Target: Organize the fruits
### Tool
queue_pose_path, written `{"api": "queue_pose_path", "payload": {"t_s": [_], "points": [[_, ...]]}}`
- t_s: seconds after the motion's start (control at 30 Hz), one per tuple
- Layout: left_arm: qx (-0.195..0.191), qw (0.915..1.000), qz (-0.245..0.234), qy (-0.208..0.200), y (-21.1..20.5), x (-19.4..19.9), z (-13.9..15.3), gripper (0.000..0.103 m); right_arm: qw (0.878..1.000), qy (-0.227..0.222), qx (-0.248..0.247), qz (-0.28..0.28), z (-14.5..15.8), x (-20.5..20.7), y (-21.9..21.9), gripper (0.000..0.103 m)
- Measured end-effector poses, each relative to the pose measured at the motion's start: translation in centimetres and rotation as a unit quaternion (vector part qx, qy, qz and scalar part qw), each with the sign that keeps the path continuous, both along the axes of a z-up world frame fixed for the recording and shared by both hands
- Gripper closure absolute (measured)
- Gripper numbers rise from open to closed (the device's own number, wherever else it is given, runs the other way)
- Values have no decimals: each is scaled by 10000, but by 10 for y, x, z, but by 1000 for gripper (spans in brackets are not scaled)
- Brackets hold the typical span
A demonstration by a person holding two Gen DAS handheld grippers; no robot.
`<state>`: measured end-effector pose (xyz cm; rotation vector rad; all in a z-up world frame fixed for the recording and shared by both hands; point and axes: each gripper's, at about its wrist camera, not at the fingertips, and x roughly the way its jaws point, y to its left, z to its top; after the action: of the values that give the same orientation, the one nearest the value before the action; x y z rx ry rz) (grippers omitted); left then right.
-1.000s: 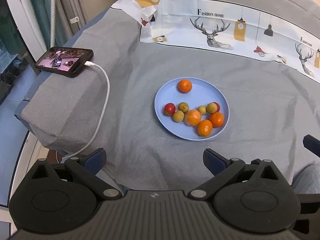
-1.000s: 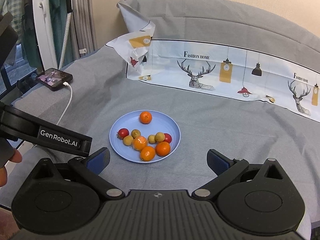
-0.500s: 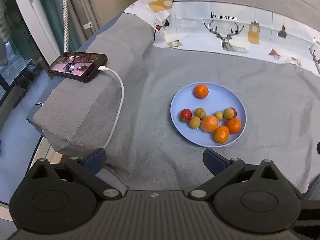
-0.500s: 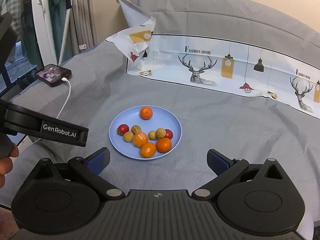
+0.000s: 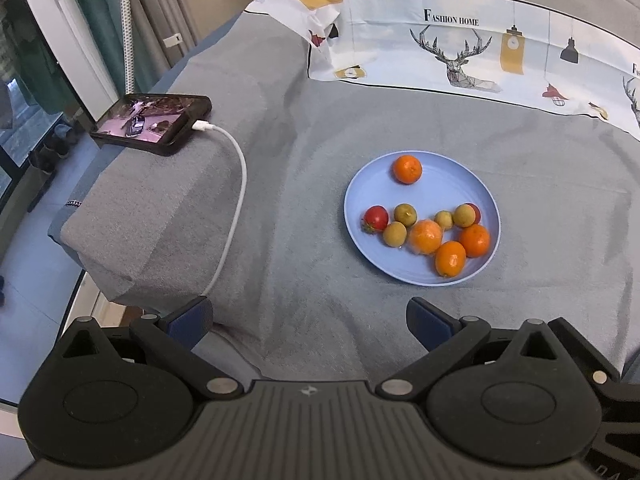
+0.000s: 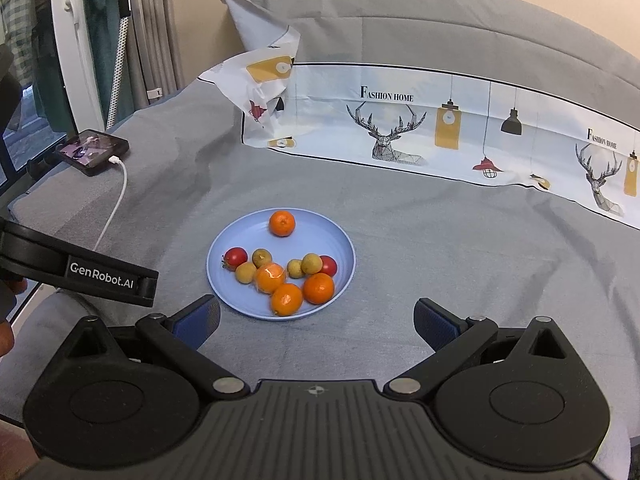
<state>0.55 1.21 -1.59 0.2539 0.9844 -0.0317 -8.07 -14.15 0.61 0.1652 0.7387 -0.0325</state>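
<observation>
A light blue plate (image 5: 424, 274) lies on a grey sheet and also shows in the right wrist view (image 6: 344, 240). On it are several oranges, one orange (image 5: 407, 169) apart at the far rim, several small yellow-green fruits (image 5: 405, 214) and red fruits (image 5: 376, 218). My left gripper (image 5: 308, 318) is open and empty, above the sheet short of the plate. My right gripper (image 6: 316, 318) is open and empty, just short of the plate's near rim. The left gripper's body (image 6: 80, 274) shows at the left of the right wrist view.
A black phone (image 5: 152, 123) with a white cable (image 5: 236, 196) lies on a raised grey fold at the left. A printed pillowcase (image 5: 480, 44) lies at the back. The bed edge and floor drop off at the left; a window frame (image 6: 68, 52) stands behind.
The left gripper has shifted left, so the plate and phone sit further right in its view. The right gripper has drifted slightly back and up. Both stay open.
</observation>
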Motion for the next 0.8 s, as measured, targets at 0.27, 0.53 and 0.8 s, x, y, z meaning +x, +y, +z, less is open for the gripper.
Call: {"api": "queue_pose_path", "payload": {"t_s": [0.27,0.53,0.8], "points": [[21,10000,4,50,-1,6,0,0,10000,4,-16,13,-2,2,-1,1],[-1,10000,44,56,-3,11,6,0,10000,-39,-25,44,1,7,-1,1],[19,9999,31,126,-7,15,7,0,10000,-34,-22,44,0,11,-3,1]]}}
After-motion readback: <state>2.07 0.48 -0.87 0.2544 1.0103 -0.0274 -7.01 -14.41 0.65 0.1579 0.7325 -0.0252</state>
